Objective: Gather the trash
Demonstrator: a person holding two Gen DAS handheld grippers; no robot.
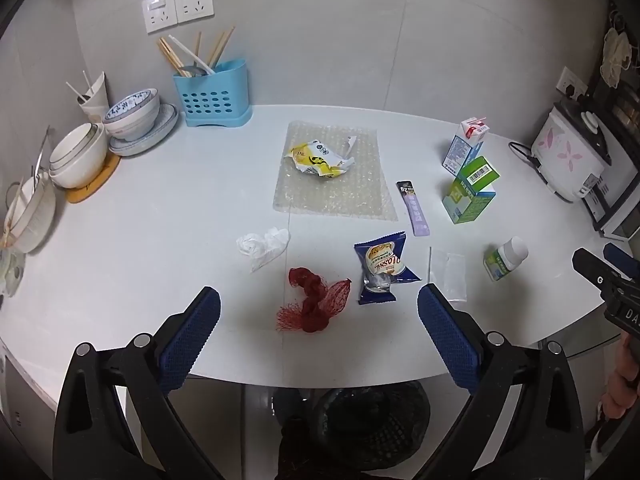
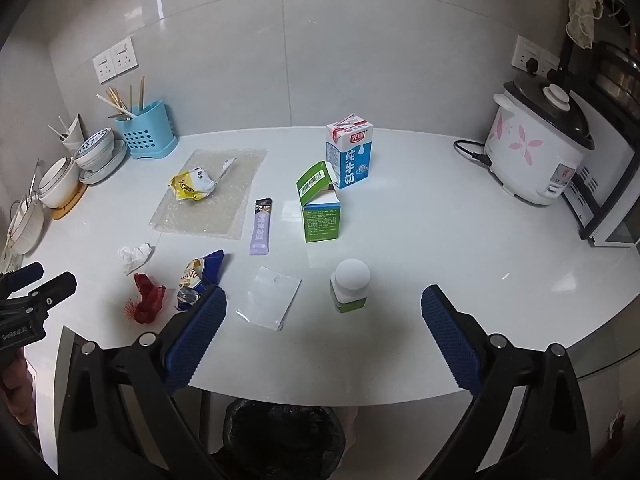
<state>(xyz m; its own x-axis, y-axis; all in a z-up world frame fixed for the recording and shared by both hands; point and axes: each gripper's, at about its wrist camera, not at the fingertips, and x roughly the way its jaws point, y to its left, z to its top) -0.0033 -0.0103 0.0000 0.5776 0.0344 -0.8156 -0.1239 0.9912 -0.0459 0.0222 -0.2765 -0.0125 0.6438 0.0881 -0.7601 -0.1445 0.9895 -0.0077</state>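
Trash lies on the white counter. My left gripper is open and empty above a red mesh net, with a blue snack packet and a crumpled tissue close by. My right gripper is open and empty near the front edge, around a small white-capped bottle and a clear plastic bag. Further back are a purple sachet, an open green box, a milk carton, and a yellow wrapper on bubble wrap.
A black bin stands under the counter's front edge. Stacked bowls, a blue chopstick holder and a dish rack line the back left. A rice cooker with its cord sits at the right.
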